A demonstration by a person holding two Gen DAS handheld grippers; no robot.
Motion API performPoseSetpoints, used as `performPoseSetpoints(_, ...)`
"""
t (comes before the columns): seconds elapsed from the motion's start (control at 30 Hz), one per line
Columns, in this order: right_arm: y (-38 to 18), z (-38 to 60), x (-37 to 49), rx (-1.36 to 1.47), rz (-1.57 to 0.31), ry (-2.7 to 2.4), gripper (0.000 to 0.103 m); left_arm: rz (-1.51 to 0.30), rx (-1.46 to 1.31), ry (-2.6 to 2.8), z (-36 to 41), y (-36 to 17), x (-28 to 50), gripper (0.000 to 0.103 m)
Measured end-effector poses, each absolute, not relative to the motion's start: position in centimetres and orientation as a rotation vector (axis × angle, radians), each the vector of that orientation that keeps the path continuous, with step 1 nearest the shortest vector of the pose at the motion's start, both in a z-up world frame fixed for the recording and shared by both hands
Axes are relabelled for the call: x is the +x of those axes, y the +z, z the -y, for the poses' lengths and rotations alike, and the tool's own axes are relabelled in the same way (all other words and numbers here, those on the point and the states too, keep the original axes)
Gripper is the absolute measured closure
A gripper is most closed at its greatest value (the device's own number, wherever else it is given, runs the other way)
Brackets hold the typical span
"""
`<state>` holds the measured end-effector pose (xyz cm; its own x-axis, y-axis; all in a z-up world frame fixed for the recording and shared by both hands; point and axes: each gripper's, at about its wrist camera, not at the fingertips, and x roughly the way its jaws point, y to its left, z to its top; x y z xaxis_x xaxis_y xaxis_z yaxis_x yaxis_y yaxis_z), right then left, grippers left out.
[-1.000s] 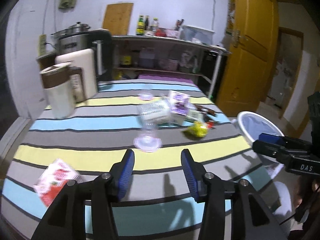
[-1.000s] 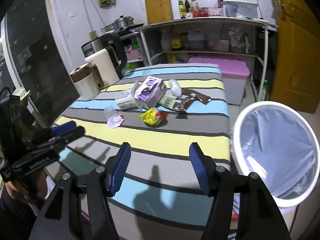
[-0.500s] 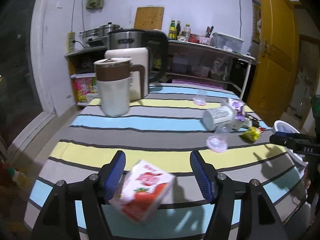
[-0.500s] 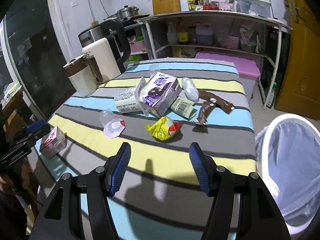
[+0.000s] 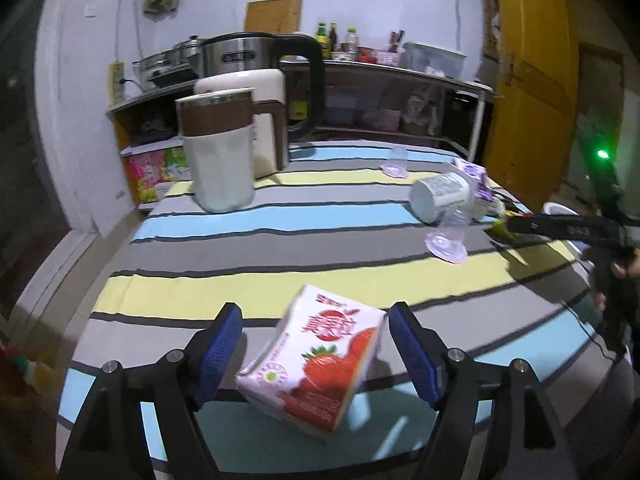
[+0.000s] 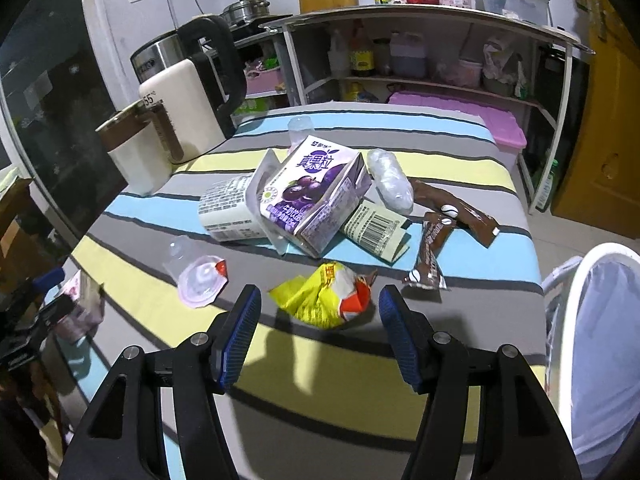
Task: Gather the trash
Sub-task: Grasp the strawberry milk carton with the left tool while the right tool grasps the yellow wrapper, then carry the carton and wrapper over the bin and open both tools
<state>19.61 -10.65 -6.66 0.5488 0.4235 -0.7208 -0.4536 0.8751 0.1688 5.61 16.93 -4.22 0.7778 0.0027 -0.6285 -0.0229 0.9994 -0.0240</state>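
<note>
My left gripper (image 5: 314,354) is open, its jaws on either side of a pink strawberry milk carton (image 5: 316,364) that lies near the striped table's front edge, not touching it. My right gripper (image 6: 318,342) is open just in front of a crumpled yellow wrapper (image 6: 322,298). Behind the wrapper lie a purple drink carton (image 6: 316,196), a white paper cup (image 6: 230,206), a clear jelly cup (image 6: 196,276), a clear plastic bottle (image 6: 390,180) and brown wrappers (image 6: 430,248). The white-rimmed trash bin (image 6: 600,360) stands off the table's right edge.
A cream kettle (image 6: 188,100) and a white and brown jug (image 5: 218,152) stand at the table's far left. Another clear cup (image 5: 396,160) lies at the back. Shelves with bottles line the wall (image 6: 400,40). A yellow door (image 5: 532,80) is at the right.
My left gripper has swung left and closed in on the strawberry carton, which now lies between its jaws. My right gripper has moved forward up to the yellow wrapper.
</note>
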Motion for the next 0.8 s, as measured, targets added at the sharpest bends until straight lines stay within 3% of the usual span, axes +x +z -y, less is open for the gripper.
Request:
performPoseSetpoints(0.23, -7.4, 10.1, 20.7, -0.042, -0.870, 0.488, 0.042, -0.692, -0.034, 0.006, -16.7, -4.9, 5.6, 0.028)
performPoseSetpoints(0.27, -7.4, 10.1, 20.8, -0.039, -0.874, 0.490, 0.046, -0.691, -0.036, 0.009, -16.7, -4.9, 5.6, 0.029)
performPoseSetpoints(0.3, -7.3, 10.2, 20.7, -0.039, -0.874, 0.493, 0.058, -0.694, -0.041, 0.013, -16.8, -5.0, 5.6, 0.036)
performPoseSetpoints(0.33, -7.3, 10.2, 20.6, -0.041, -0.873, 0.491, 0.061, -0.698, -0.045, 0.015, -16.7, -5.1, 5.6, 0.044)
performPoseSetpoints(0.47, -6.9, 10.5, 20.1, -0.042, -0.858, 0.491, 0.070, -0.693, -0.055, 0.037, -16.2, -4.9, 5.4, 0.049)
performPoseSetpoints(0.8, -5.7, 12.3, 17.4, -0.010, -0.827, 0.514, 0.072, -0.686, -0.082, 0.035, -13.2, -4.2, 5.1, 0.050)
